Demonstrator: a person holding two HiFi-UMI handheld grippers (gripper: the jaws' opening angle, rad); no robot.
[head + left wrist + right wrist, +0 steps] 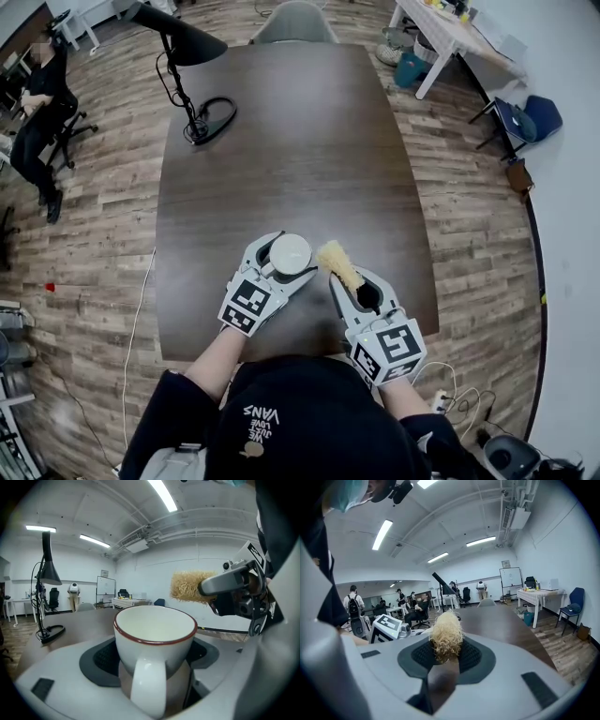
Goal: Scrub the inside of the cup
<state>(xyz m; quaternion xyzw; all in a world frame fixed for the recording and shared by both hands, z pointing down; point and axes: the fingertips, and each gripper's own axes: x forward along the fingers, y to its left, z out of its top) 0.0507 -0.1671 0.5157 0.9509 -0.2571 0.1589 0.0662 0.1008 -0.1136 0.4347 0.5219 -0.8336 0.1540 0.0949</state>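
A white cup (290, 253) with a dark red rim sits upright between the jaws of my left gripper (277, 265), which is shut on it. In the left gripper view the cup (154, 653) fills the centre, handle facing the camera, its inside looking empty. My right gripper (349, 278) is shut on a brush with a pale yellow fibre head (337, 262). The brush head (187, 587) hovers just right of the cup's rim, outside it. In the right gripper view the brush (446, 637) stands straight up between the jaws.
Both grippers hang over the near edge of a dark wooden table (300, 131). A black desk lamp (192, 56) stands at the far left. A grey chair (292, 21) is at the far end. A person (37, 103) sits off to the left.
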